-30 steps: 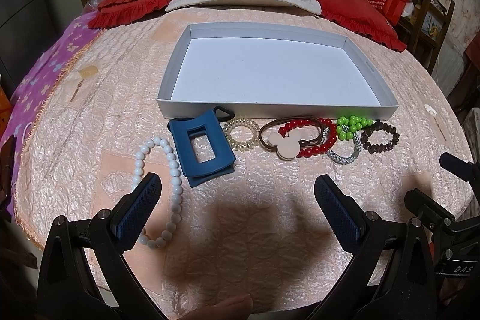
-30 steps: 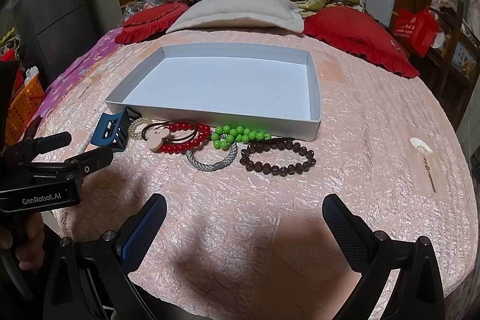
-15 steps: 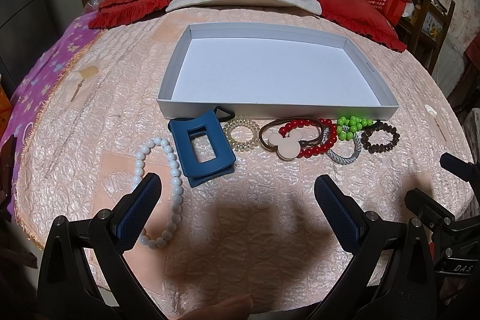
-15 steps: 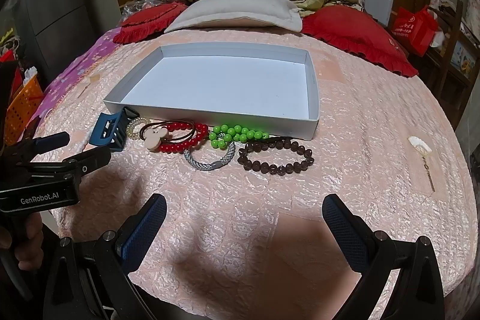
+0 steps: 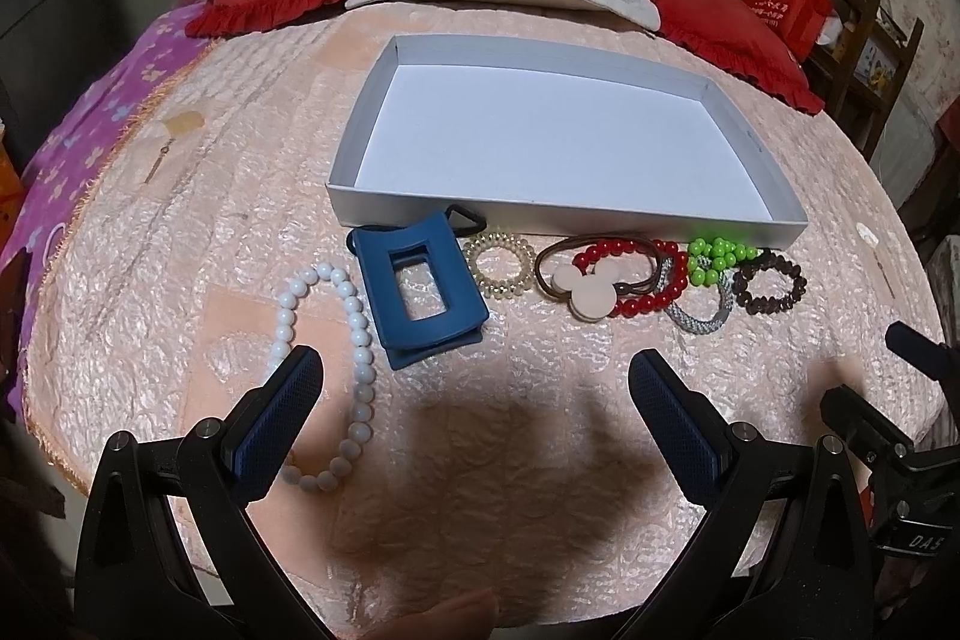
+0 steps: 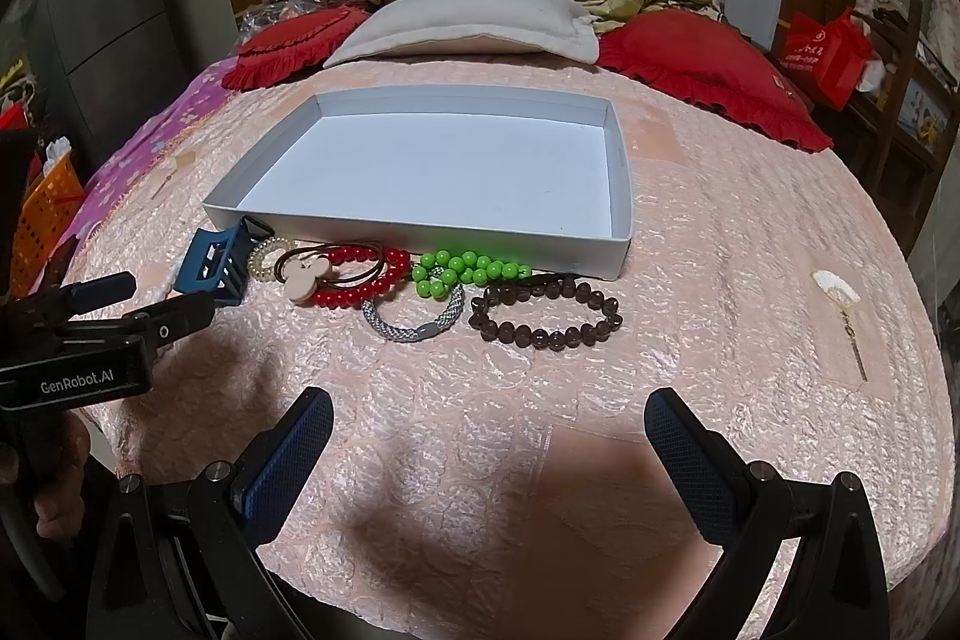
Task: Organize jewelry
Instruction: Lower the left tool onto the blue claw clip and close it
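1. The left gripper (image 5: 474, 388) hovers over the pink bed cover (image 5: 510, 436); its fingers (image 5: 288, 400) are spread wide and hold nothing.
2. The right gripper (image 6: 489, 436) is also above the bed cover, with its fingers (image 6: 678, 448) far apart and nothing between them.
3. A shallow white box (image 5: 774, 172) lies on the bed at 12 o'clock from both grippers.
4. The jewelry lies in a row just beside the near wall of the box, outside it.
5. In the left wrist view, the white bead bracelet (image 5: 354, 328) is at 10 o'clock, partly behind the left finger.
6. The blue hair claw (image 5: 420, 289) lies next to it, then a clear spiral hair tie (image 5: 501, 265).
7. At 1 o'clock the red bead bracelet (image 5: 648, 301) overlaps a brown hair tie with a pink mouse shape (image 5: 585, 289).
8. Further right lie the green bead bracelet (image 6: 474, 271), the silver woven bracelet (image 6: 414, 325) and the dark brown bead bracelet (image 6: 546, 316), touching one another.
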The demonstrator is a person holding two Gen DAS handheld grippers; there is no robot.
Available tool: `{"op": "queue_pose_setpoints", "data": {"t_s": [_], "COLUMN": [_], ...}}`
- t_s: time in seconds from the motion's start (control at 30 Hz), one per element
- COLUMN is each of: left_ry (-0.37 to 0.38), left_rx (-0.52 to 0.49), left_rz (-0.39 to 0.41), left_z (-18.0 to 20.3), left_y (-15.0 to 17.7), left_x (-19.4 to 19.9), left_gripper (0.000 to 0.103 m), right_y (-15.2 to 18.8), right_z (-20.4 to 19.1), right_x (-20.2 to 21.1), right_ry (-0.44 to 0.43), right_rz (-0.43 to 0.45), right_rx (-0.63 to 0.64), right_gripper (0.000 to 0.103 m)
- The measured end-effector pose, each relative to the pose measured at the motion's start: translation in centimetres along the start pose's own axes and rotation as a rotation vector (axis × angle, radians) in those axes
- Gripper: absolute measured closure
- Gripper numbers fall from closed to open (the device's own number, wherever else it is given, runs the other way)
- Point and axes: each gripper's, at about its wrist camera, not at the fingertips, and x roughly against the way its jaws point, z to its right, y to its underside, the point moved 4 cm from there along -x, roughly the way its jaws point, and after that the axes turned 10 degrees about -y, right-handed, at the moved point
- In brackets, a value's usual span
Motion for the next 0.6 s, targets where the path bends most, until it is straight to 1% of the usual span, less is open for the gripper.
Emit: {"op": "queue_pose_setpoints", "data": {"t_s": [0.1, 0.2, 0.33, 0.4, 0.47, 0.53, 0.6], "left_ry": [0.001, 0.009, 0.014, 0.024, 0.041, 0.051, 0.065], "left_rx": [0.016, 0.031, -0.018, -0.064, -0.089, -0.073, -0.034], "left_rz": [0.003, 0.004, 0.001, -0.017, -0.04, -0.061, -0.078], "left_z": [-0.5, -2.1, -3.1, -3.2, -3.4, -4.2, -5.3], "left_y": [-0.2, -0.4, 0.3, 0.8, 1.3, 1.5, 1.3], "left_x": [-0.1, -0.4, -0.9, -1.2, -1.6, -2.0, -2.2], "left_gripper": [0.001, 0.001, 0.001, 0.001, 0.001, 0.001, 0.001], "right_y": [-0.1, 0.0, 0.1, 0.1, 0.1, 0.0, 0.0], "right_z": [0.3, 0.8, 1.2, 1.2, 1.1, 1.0, 0.9], "right_x": [0.2, 0.4, 0.5, 0.6, 0.6, 0.6, 0.6], "right_ry": [0.004, 0.006, 0.009, 0.006, 0.002, 0.0, -0.002], "right_rz": [0.005, 0.009, 0.005, 0.01, 0.012, 0.012, 0.013], "right_rx": [-0.008, -0.026, -0.037, -0.038, -0.037, -0.034, -0.032], "right_gripper": [0.0, 0.0, 0.0, 0.0, 0.0, 0.0, 0.0]}}
